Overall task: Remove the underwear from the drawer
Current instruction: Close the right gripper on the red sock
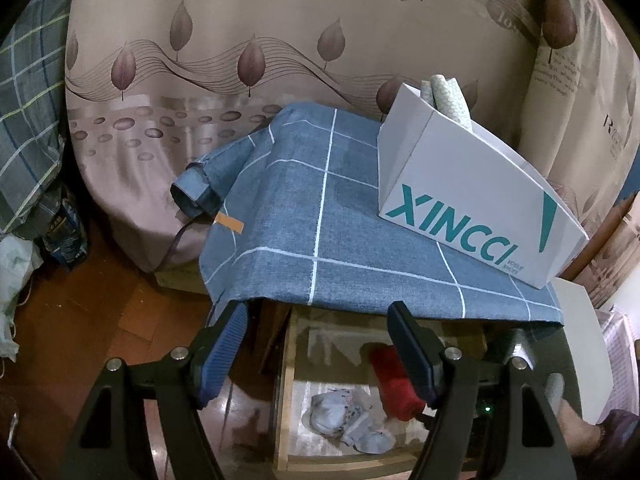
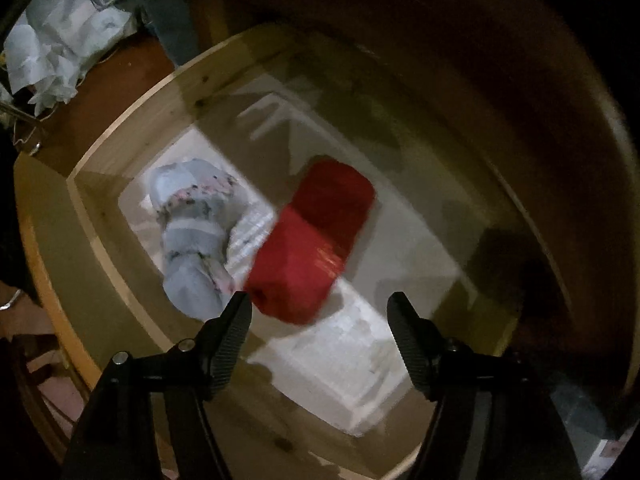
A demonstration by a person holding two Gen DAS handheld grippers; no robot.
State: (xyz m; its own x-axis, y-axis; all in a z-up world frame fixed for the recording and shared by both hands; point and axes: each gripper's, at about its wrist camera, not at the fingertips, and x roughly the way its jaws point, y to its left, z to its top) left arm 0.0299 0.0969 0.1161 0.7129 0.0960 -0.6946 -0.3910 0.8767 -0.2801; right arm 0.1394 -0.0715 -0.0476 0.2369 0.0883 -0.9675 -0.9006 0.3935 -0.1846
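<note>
Right wrist view looks steeply down into the open wooden drawer (image 2: 132, 128). The right gripper (image 2: 319, 312) has its fingers (image 2: 232, 344) spread apart, and nothing is pressed between them. A red rolled piece of underwear (image 2: 312, 240) lies on the pale lining of the drawer floor; its near end is just beyond the tip of the left-hand finger, partly in front of the gap (the picture is blurred here, so I cannot tell if it touches the finger). Beside it, to the left, lies a light grey piece of underwear (image 2: 196, 236) with a small flower pattern, also on the drawer floor and apart from the fingers.

In the left wrist view the left gripper (image 1: 318, 320) hangs above the drawer front with its blue-padded fingers (image 1: 224, 348) wide apart and empty. Beyond them a blue checked cloth (image 1: 320, 208) covers the worktop, and a white shoe box (image 1: 472, 196) stands on it.
</note>
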